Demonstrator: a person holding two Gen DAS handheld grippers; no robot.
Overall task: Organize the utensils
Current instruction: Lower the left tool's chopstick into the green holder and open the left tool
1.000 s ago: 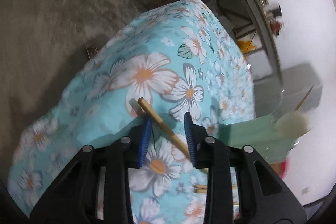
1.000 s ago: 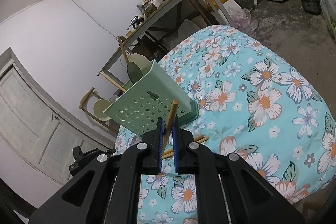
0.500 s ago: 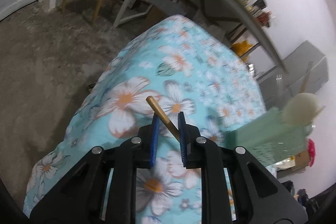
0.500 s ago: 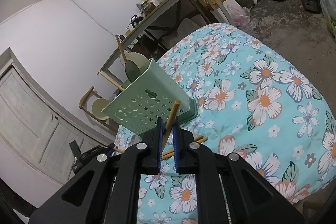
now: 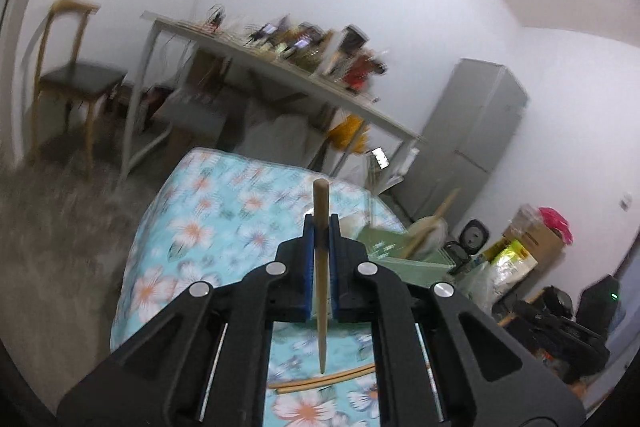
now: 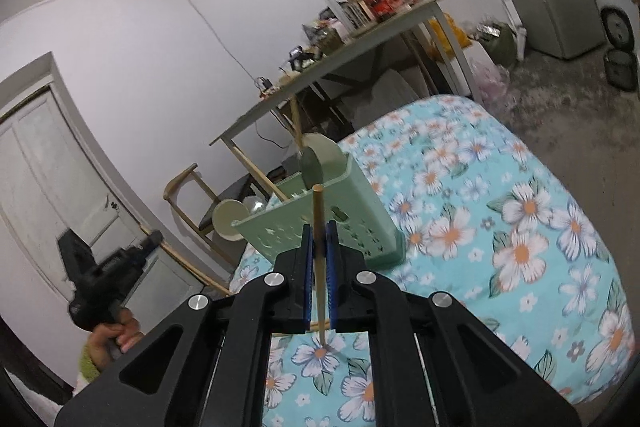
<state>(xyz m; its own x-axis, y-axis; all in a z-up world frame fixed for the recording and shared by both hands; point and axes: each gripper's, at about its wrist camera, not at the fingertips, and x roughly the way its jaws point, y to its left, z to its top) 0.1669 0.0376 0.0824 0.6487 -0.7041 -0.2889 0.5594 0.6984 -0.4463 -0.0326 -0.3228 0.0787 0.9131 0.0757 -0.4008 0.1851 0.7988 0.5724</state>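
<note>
Left gripper (image 5: 321, 247): jaws clamped on a wooden chopstick (image 5: 321, 267) standing nearly upright between the blue pads. Right gripper (image 6: 319, 251): jaws likewise pinched on a second chopstick (image 6: 319, 247), upright. Person's hand (image 6: 116, 337) grips the left tool's black handle.

White walls, cluttered desk (image 5: 280, 75), wooden chair (image 5: 68, 67), grey fridge (image 5: 476, 131).

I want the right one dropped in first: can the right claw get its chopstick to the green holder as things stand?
Probably yes. The right claw is shut on its chopstick, and the green holder stands just ahead on the floral cloth with its top open. Only the ladles already inside crowd part of it.
</note>
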